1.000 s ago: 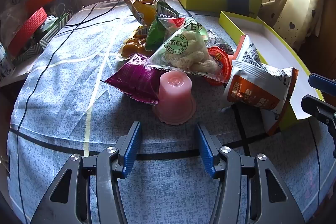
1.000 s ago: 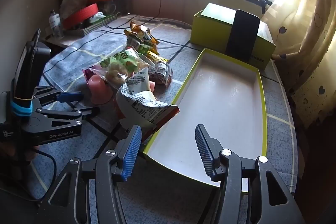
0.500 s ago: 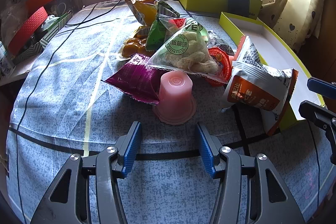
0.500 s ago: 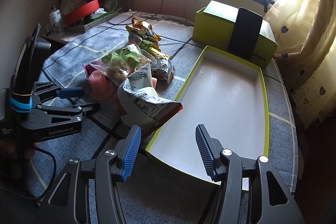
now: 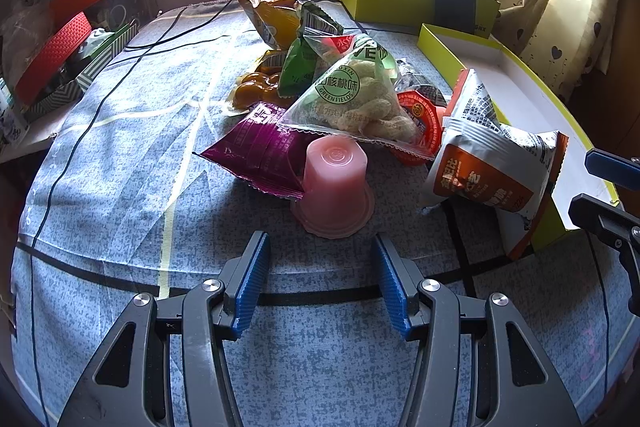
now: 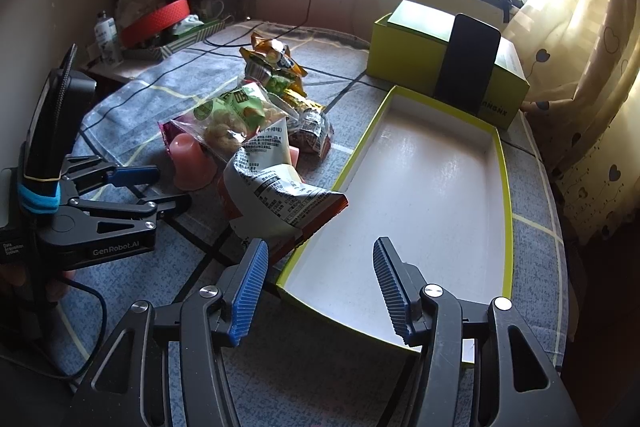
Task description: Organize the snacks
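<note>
Your snacks sit heaped mid-counter: an upturned pink plastic jelly cup (image 5: 335, 187) stands on its rim at the near edge of the heap, touching a purple foil packet (image 5: 256, 151) on its left. Behind it lies a clear triangular bag of pale puffed snacks with a green round label (image 5: 352, 99), resting over a red-lidded cup (image 5: 420, 125). A white-and-orange crinkled snack bag (image 5: 488, 163) leans on the near corner of the shallow yellow-green tray with a white floor (image 6: 420, 187), its top edge over the tray's rim.

Your left claw (image 5: 320, 279) hovers just short of the pink cup, fingers spread wide, nothing between them. Your right claw (image 6: 320, 283) is likewise parted and holding nothing, above the tray's near end, its left finger close to the white-and-orange bag.

A blue-grey patterned cloth (image 5: 120, 187) covers the counter. A closed yellow-green box (image 6: 444, 67) stands past the tray.
</note>
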### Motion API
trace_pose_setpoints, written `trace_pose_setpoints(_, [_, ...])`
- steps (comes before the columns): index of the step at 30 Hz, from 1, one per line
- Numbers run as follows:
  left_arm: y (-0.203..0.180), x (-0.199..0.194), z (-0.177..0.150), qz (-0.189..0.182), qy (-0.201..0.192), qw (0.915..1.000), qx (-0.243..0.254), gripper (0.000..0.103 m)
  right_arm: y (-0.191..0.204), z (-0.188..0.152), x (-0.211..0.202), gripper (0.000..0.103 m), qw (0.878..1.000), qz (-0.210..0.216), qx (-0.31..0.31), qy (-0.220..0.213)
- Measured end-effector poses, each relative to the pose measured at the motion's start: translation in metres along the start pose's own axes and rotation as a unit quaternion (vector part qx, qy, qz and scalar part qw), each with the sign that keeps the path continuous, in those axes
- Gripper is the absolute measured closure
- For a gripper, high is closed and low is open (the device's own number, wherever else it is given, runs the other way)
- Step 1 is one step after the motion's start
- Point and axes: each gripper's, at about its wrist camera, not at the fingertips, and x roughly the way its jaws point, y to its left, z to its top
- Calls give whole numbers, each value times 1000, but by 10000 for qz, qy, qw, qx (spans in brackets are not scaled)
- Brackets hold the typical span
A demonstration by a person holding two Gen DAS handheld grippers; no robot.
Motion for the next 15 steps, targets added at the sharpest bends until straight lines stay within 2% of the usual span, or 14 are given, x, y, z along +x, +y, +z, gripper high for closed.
trace_pose_setpoints(15, [2,0,-4,10,2,10000,7,49,0,1,0,49,10000,-2,3,5])
